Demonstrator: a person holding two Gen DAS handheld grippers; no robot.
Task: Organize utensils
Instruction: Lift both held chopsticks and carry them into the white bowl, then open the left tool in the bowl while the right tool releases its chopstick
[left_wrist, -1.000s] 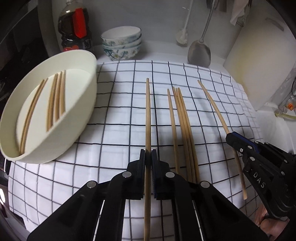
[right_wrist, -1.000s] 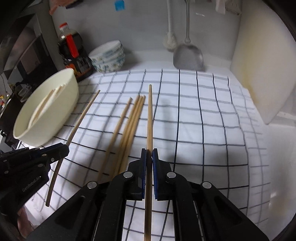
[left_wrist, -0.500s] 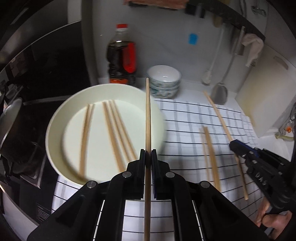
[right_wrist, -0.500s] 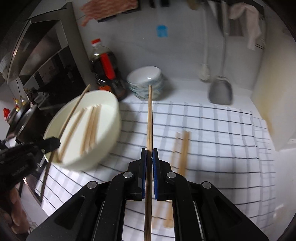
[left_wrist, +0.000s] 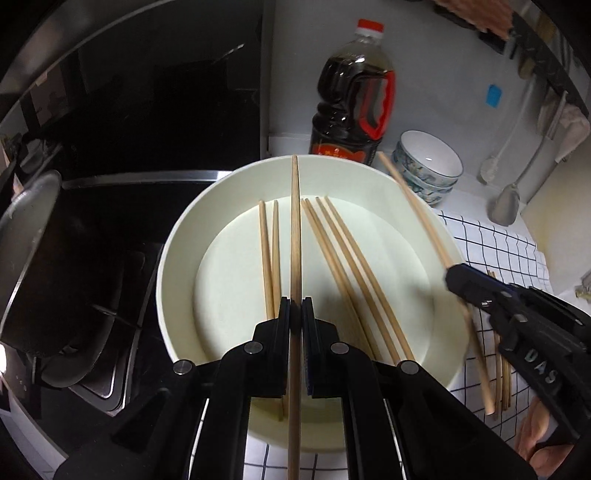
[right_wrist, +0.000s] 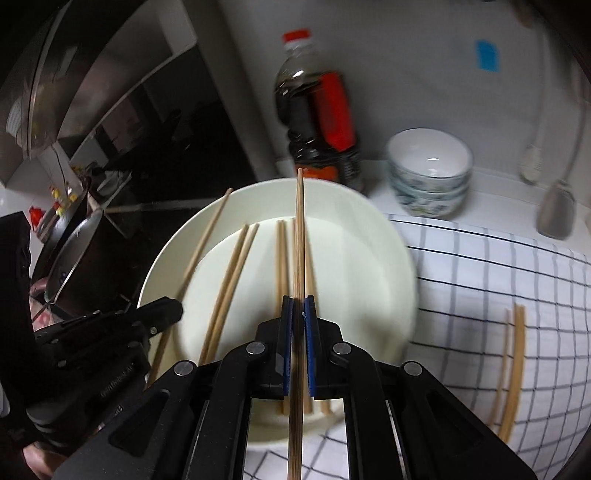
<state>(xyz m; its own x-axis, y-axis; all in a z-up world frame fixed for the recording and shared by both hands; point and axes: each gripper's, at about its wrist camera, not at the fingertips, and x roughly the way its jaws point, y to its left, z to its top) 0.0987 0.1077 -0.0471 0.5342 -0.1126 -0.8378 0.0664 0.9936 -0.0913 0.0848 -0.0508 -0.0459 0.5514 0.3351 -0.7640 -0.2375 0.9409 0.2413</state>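
Chopsticks (left_wrist: 334, 258), slim wooden rods, lie in round cream bowl (left_wrist: 177, 258); each claw, left (left_wrist: 295, 314) and right (right_wrist: 298, 314), grips 1.

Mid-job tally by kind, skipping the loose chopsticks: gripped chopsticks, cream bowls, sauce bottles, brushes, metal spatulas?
Gripped chopsticks: 2, one each in left gripper and right gripper
Cream bowl: 1
Sauce bottle: 1
Brush: 1
Metal spatula: 1
Total: 6
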